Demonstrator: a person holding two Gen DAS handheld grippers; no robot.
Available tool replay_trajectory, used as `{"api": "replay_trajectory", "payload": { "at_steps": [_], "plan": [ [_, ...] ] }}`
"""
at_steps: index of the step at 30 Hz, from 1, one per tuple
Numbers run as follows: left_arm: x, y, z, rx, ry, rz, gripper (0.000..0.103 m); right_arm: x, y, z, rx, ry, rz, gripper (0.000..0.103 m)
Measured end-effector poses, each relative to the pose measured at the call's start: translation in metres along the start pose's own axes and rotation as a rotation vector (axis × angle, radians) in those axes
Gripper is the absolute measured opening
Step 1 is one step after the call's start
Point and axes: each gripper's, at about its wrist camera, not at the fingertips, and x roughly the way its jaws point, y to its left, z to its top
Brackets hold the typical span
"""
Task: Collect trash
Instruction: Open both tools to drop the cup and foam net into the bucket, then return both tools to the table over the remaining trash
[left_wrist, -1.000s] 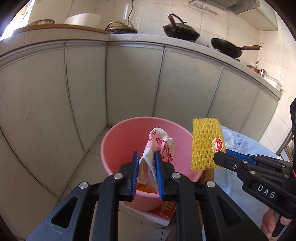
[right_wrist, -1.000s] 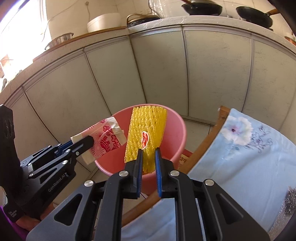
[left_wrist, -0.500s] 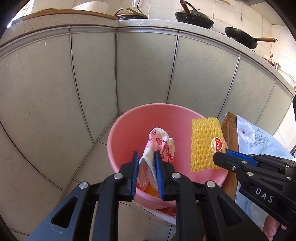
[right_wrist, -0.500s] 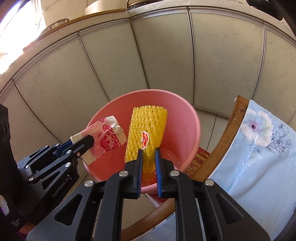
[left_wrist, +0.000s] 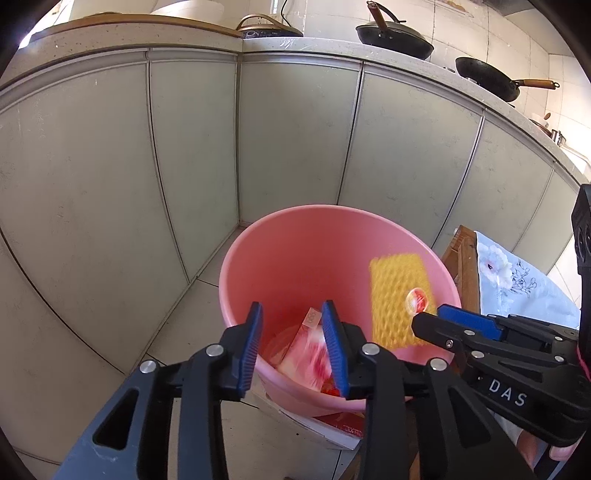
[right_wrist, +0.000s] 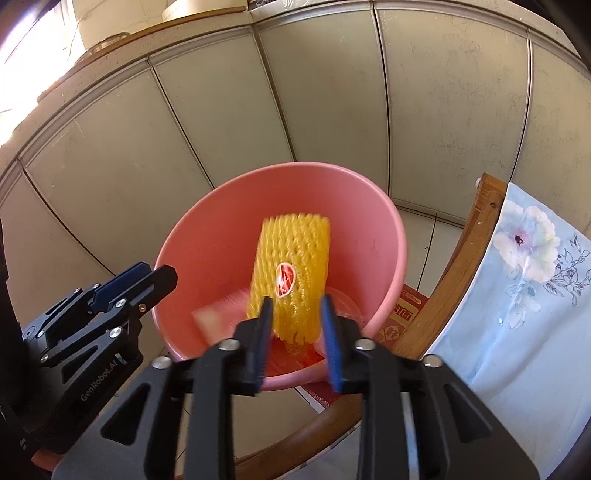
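A pink bucket (left_wrist: 258, 254) stands on the floor by the cabinets; it also shows in the right wrist view (right_wrist: 207, 236). My left gripper (left_wrist: 293, 345) is open above its near rim. A red-and-white wrapper (left_wrist: 308, 354), blurred, is loose between and below the jaws, inside the bucket; it also shows in the right wrist view (right_wrist: 218, 310). My right gripper (right_wrist: 297, 341) is open over the bucket. A yellow foam fruit net (right_wrist: 291, 277) with a red sticker, blurred, is loose just beyond its jaws; it also shows in the left wrist view (left_wrist: 397, 299).
Grey cabinet doors (left_wrist: 184, 155) curve behind the bucket under a countertop with pans (left_wrist: 393, 37). A wooden chair (right_wrist: 461, 258) draped in a blue floral cloth (right_wrist: 524, 295) stands right of the bucket. A red-printed box (right_wrist: 402, 314) lies under the bucket.
Both grippers have opened over the bucket. The wrapper has left the left gripper and dropped into the bucket. The yellow net has left the right gripper and is dropping.
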Motion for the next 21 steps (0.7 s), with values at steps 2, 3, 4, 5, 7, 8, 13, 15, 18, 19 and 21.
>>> {"api": "replay_trajectory", "payload": {
  "at_steps": [2, 3, 4, 5, 7, 8, 13, 15, 18, 19, 21],
  "plan": [
    [-0.002, 0.001, 0.0, -0.005, -0.003, 0.002, 0.034, -0.003, 0.0, -0.001, 0.004, -0.006, 0.001, 0.033],
    [-0.002, 0.001, 0.0, -0.007, -0.002, -0.001, 0.034, -0.005, 0.0, -0.003, 0.007, -0.008, 0.002, 0.033],
    [-0.004, 0.001, 0.0, -0.007, -0.002, -0.003, 0.035, -0.006, 0.0, -0.004, 0.011, -0.01, 0.003, 0.033],
    [-0.005, 0.001, -0.001, -0.006, -0.002, -0.006, 0.035, -0.009, -0.001, -0.005, 0.015, -0.012, 0.003, 0.033],
    [-0.01, 0.0, -0.002, 0.0, -0.007, -0.013, 0.035, -0.014, -0.001, -0.007, 0.021, -0.018, 0.003, 0.033],
    [-0.013, -0.001, -0.002, 0.003, -0.011, -0.016, 0.035, -0.018, -0.001, -0.009, 0.024, -0.023, 0.0, 0.033],
    [-0.031, -0.007, -0.001, 0.02, -0.033, -0.053, 0.035, -0.045, -0.007, -0.022, 0.041, -0.052, -0.008, 0.033],
    [-0.038, -0.011, -0.002, 0.027, -0.039, -0.073, 0.035, -0.057, -0.012, -0.029, 0.054, -0.06, -0.015, 0.033],
    [-0.049, -0.018, -0.004, 0.042, -0.047, -0.106, 0.035, -0.074, -0.019, -0.042, 0.079, -0.068, -0.029, 0.033],
    [-0.053, -0.021, -0.006, 0.046, -0.047, -0.116, 0.035, -0.08, -0.023, -0.048, 0.086, -0.07, -0.038, 0.033],
    [-0.058, -0.027, -0.008, 0.058, -0.045, -0.134, 0.035, -0.092, -0.029, -0.058, 0.102, -0.074, -0.056, 0.033]
  ]
}}
